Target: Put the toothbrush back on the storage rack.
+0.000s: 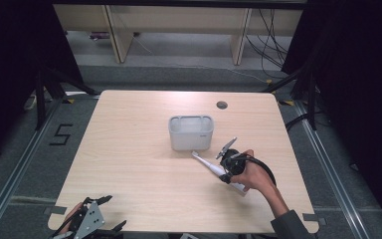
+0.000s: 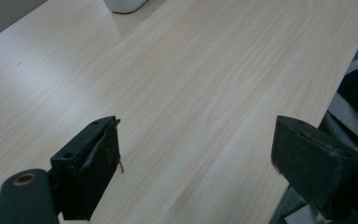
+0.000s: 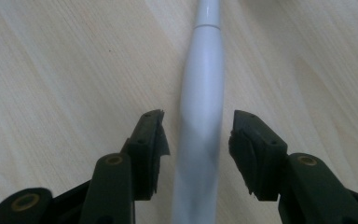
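Just in front of the white bin (image 1: 191, 132), the right gripper (image 3: 198, 135), parted, straddles the white electric toothbrush (image 3: 201, 116); close squarely on its thick handle.

A light wooden table (image 1: 129, 164) carries a white tub (image 1: 191, 132) and a white toothbrush-like handle (image 1: 209, 167).

Counter (image 1: 129, 164): bin (image 1: 191, 132) sits near centre, a bit toward far edge & right of middle. Cable hole (image 1: 222, 105) behind bin, close to far edge. Toothbrush-like handle (image 1: 214, 171) lies on counter in front of bin, to its right, angled w/ thin end toward bin's front right corner, apart from it. Right gripper (image 1: 227, 167) over handle mid-length, one jaw each side of it, gaps both sides. Left gripper (image 1: 99, 211) at near left corner of counter, over near edge, well apart from bin & handle.
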`<action>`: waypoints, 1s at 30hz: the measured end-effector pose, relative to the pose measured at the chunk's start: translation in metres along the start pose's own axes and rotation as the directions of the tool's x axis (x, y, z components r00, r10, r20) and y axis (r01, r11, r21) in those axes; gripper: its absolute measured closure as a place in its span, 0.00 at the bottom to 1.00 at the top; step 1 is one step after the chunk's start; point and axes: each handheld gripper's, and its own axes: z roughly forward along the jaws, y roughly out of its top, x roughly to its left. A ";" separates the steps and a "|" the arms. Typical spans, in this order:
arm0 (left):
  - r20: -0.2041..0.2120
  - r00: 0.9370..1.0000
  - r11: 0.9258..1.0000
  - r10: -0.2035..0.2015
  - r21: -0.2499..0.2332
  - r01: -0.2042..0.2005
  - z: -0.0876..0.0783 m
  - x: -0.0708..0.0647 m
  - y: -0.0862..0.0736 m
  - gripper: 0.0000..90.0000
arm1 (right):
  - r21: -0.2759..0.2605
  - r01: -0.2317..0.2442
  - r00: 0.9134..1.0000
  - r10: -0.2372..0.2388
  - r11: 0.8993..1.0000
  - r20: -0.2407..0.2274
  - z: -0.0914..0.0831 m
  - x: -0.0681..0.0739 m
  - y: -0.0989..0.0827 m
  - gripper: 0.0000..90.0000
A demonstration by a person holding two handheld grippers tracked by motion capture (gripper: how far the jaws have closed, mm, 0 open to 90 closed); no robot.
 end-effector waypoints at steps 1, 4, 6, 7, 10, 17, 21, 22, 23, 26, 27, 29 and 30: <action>0.001 1.000 1.000 0.000 0.000 0.000 0.000 0.000 0.000 0.17 | 0.019 0.000 1.000 0.001 1.000 -0.002 0.003 0.001 0.004 0.62; 0.000 1.000 1.000 0.010 0.007 -0.010 0.000 0.001 0.000 0.17 | 0.040 0.008 1.000 -0.008 0.999 -0.012 0.006 0.000 0.008 0.62; -0.003 1.000 1.000 0.018 0.013 -0.018 -0.001 0.001 0.000 0.17 | 0.056 0.007 1.000 -0.006 0.998 -0.010 0.008 0.000 0.011 0.63; -0.003 1.000 1.000 0.024 0.018 -0.024 -0.001 0.002 0.000 0.17 | 0.066 0.003 1.000 -0.003 0.998 -0.010 0.009 -0.001 0.012 0.63; -0.003 1.000 1.000 0.020 0.015 -0.020 -0.001 0.002 0.000 0.17 | 0.092 0.008 1.000 -0.007 0.996 -0.016 0.013 -0.003 0.016 0.65; 0.001 1.000 1.000 0.002 -0.002 -0.002 -0.001 0.000 0.000 0.17 | 0.172 0.017 0.999 -0.010 0.985 -0.038 0.020 -0.006 0.025 0.71; 0.002 1.000 1.000 0.002 -0.002 -0.002 -0.001 0.000 0.000 0.17 | 0.201 0.015 0.999 -0.007 0.980 -0.040 0.022 -0.007 0.028 0.72; 0.002 1.000 1.000 0.002 -0.002 -0.002 -0.001 0.000 0.000 0.17 | 0.201 0.015 0.999 -0.007 0.980 -0.040 0.022 -0.007 0.028 0.72; 0.002 1.000 1.000 0.003 -0.002 -0.003 -0.001 0.000 0.001 0.17 | 0.212 0.017 0.999 -0.008 0.977 -0.044 0.023 -0.007 0.029 0.73; 0.002 1.000 1.000 0.004 -0.002 -0.004 -0.001 0.000 0.001 0.17 | 0.217 0.024 0.999 -0.014 0.976 -0.046 0.024 -0.007 0.030 0.73; 0.003 1.000 1.000 0.004 -0.001 -0.004 -0.001 0.000 0.000 0.17 | 0.229 0.033 0.998 -0.022 0.973 -0.050 0.024 -0.007 0.032 0.73; 0.004 1.000 1.000 -0.001 -0.008 0.001 -0.001 0.000 0.001 0.17 | 0.243 0.045 0.998 -0.035 0.969 -0.048 0.025 -0.007 0.034 0.74; 0.004 1.000 1.000 -0.001 -0.008 0.001 -0.001 0.000 0.001 0.17 | 0.243 0.045 0.998 -0.035 0.969 -0.048 0.025 -0.007 0.034 0.74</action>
